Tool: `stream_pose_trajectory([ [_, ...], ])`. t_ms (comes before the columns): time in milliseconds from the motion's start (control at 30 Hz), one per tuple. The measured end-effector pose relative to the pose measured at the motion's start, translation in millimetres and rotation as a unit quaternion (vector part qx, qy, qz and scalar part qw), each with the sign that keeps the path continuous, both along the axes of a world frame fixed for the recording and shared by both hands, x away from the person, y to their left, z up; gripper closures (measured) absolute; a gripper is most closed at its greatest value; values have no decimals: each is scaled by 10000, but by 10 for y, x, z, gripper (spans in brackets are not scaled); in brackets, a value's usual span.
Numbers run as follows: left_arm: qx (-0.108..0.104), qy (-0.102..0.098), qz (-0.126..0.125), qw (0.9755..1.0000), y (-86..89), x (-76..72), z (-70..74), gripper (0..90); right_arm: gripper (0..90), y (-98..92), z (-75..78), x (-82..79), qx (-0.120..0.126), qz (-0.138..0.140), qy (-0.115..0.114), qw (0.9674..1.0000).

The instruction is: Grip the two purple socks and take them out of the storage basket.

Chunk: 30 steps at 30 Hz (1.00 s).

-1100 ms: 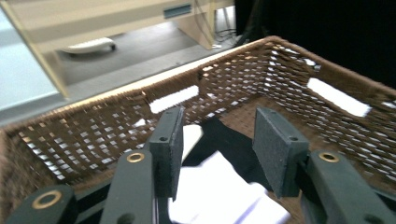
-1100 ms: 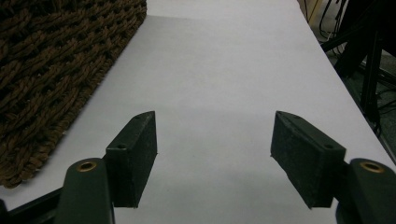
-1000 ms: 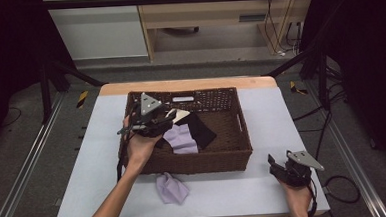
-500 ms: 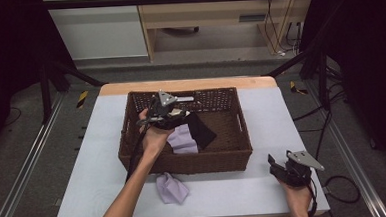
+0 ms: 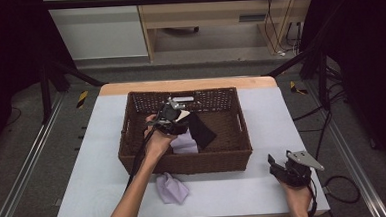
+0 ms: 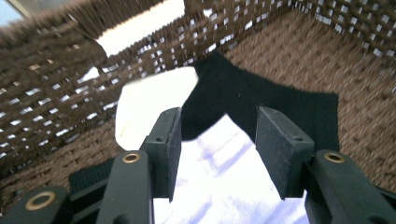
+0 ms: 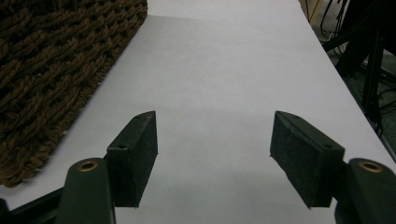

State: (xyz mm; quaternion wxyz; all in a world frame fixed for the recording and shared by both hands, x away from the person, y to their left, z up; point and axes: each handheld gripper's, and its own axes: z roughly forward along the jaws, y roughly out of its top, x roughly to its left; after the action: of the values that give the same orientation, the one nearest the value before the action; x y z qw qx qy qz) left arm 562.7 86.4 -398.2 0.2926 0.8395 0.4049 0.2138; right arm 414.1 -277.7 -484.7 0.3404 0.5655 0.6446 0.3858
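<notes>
Looked maybe half done: left gripper (image 5: 174, 115) hung over the basket (image 5: 132, 141) mid-frame, fingers (image 6: 168, 140) apart, empty, above the lilac cloth (image 6: 224, 182) and black sock (image 6: 261, 100). Another lilac cloth (image 5: 171, 187) sat on the desk (image 5: 85, 184) below. Right gripper (image 7: 212, 154) idled wide open, lower right.

"So what kind of room is this, a home?"

"No, it looks like a lab or a recording bay. Black curtains (image 5: 8, 58) hang down both sides, and the white table (image 5: 84, 169) stands inside a frame of metal rails (image 5: 28, 162)."

"And the floor?"

"Plain grey, with yellow-and-black hazard tape (image 5: 82, 98) stuck near the table's far corners. Loose cables (image 5: 331, 116) trail along the right side."

"Any furniture?"

"A pale wooden bench (image 5: 201, 13) and a white cabinet (image 5: 97, 38) against the far wall, with more wires hanging there. Nothing homely except the wicker basket (image 5: 184, 164) of cloths."
</notes>
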Motion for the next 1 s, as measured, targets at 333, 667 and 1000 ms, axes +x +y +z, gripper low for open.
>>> stream_pose_trajectory([
  [333,413,394,57,9984,-58,48,-103,460,321,1,0,1,23,-22,-6,10000],
  [667,555,900,37,9944,-74,102,-186,490,320,1,0,4,30,-30,19,10000],
  [1000,733,1350,55,9881,-90,142,-256,613,322,1,0,5,31,-36,35,10000],
])
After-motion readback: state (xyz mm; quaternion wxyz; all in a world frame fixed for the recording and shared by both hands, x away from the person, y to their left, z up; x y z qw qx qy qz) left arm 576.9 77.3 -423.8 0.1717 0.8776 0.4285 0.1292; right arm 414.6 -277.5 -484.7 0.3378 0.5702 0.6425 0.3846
